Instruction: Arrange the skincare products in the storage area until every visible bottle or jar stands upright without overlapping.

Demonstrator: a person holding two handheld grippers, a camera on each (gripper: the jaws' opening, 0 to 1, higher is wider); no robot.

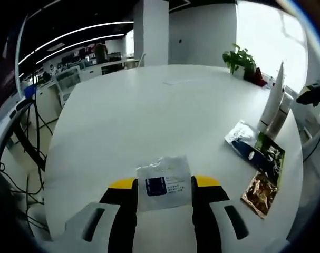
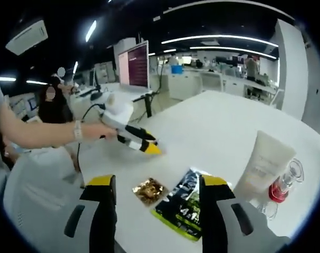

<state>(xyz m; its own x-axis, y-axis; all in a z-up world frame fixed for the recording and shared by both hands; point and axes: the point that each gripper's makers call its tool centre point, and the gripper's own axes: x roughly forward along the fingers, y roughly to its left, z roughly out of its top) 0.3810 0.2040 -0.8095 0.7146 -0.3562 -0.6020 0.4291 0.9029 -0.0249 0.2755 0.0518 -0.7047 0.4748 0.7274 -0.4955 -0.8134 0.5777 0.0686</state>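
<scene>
My left gripper (image 1: 165,183) is shut on a white sachet with a blue label (image 1: 167,169), low over the white table (image 1: 149,116). To its right a white tube (image 1: 272,97) stands upright beside a smaller bottle (image 1: 281,118). In front of them lie a silver sachet (image 1: 240,133), a dark blue sachet (image 1: 252,154), a green sachet (image 1: 271,156) and a gold sachet (image 1: 261,192). My right gripper (image 2: 157,182) hangs open above the gold sachet (image 2: 148,191) and green sachet (image 2: 187,205). The white tube (image 2: 262,166) and a clear bottle with red liquid (image 2: 283,190) stand at its right.
A potted plant (image 1: 240,59) stands at the table's far edge. The left gripper (image 2: 144,143), held by a person's hand (image 2: 94,132), appears across the table. Behind it a monitor (image 2: 134,66) stands. Desks and cables (image 1: 36,121) surround the table.
</scene>
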